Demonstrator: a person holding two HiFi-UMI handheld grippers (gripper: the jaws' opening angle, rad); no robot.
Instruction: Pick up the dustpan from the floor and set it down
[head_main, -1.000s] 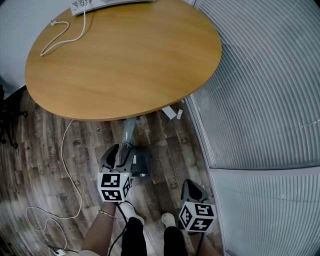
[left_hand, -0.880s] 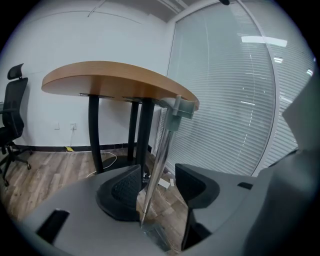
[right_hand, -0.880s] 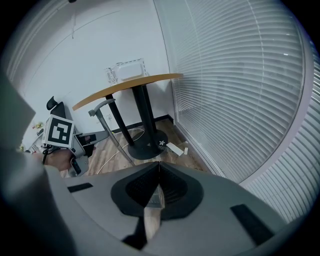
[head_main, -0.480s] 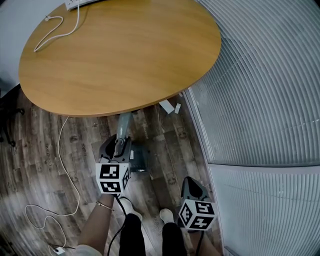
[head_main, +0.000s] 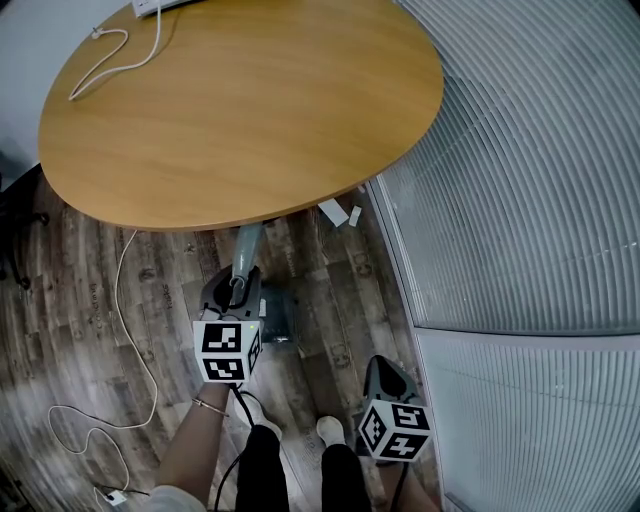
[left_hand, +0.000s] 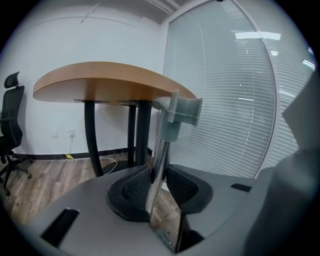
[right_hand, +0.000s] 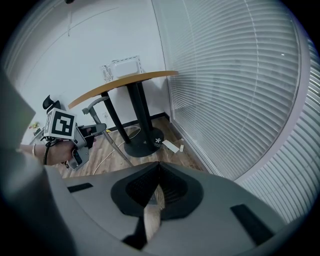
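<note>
The dustpan stands on the wood floor, its dark pan (head_main: 281, 321) beside my left gripper (head_main: 232, 293) and its grey handle (head_main: 246, 250) leaning up toward the table. In the left gripper view the metal pole (left_hand: 161, 155) runs up between the jaws to the grey grip (left_hand: 181, 111). The jaws of the left gripper (left_hand: 159, 181) have just been closing and both pads now sit against the pole. My right gripper (head_main: 386, 378) hangs lower right, away from the dustpan. The right gripper (right_hand: 159, 189) is shut with nothing in it. The right gripper view also shows the left gripper (right_hand: 93, 131) holding the pole (right_hand: 119, 151).
A round wooden table (head_main: 240, 100) stands over the handle's top, on a dark foot (right_hand: 142, 145). A glass wall with blinds (head_main: 520, 200) runs along the right. A white cable (head_main: 130, 320) trails over the floor at left. White scraps (head_main: 336, 212) lie by the wall. An office chair (left_hand: 10, 130) stands far left.
The left gripper's jaws have drawn together onto the dustpan's pole. The right gripper has stayed where it was.
</note>
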